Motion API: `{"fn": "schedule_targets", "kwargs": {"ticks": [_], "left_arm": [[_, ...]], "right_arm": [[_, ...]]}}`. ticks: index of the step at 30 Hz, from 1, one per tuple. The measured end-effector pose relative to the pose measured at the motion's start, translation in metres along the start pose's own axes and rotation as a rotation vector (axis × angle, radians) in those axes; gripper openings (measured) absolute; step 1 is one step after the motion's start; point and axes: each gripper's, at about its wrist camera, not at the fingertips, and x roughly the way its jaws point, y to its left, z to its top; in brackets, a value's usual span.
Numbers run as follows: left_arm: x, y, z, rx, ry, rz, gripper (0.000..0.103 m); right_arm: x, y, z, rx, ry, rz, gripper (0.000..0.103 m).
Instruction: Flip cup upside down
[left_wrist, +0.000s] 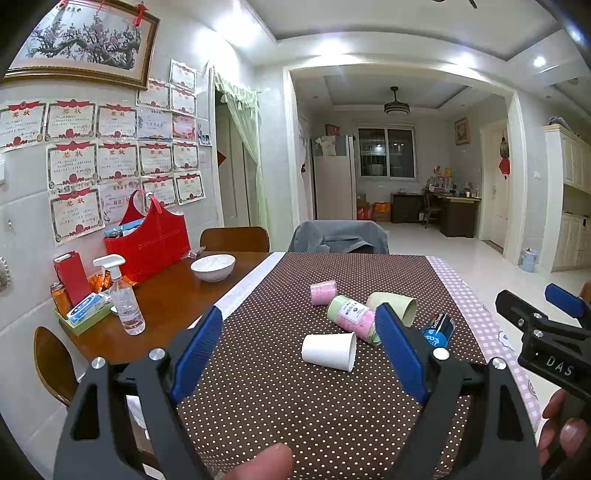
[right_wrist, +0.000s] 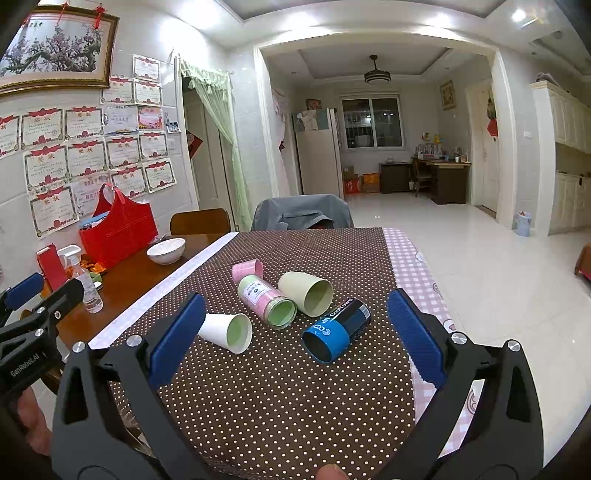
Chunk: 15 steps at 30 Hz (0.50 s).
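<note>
Two spread, empty grippers face the sideways white cup (left_wrist: 328, 350), nearer the left gripper (left_wrist: 303, 363) than the right gripper (right_wrist: 295, 339).

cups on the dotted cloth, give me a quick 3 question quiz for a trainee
1. True or false: the white paper cup stands upright on the dotted cloth.
2. Multiple choice: which container lies nearest the right gripper? A) the white bowl B) the blue can C) the red bag
3. Fill in: the left gripper has its jaws ____ and holds nothing.

Key:
1. False. It lies on its side, as do the pale green cup and the pink and green jar.
2. B
3. open
</note>
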Motion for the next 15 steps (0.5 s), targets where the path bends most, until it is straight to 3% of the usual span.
{"fn": "schedule_targets", "kwargs": {"ticks": [15], "left_arm": [[-0.0001,0.0039,0.0,-0.003,0.008,0.0,0.083]], "right_arm": [[0.0016,-0.0002,-0.0005,0.001,0.002,0.001,0.097]]}}
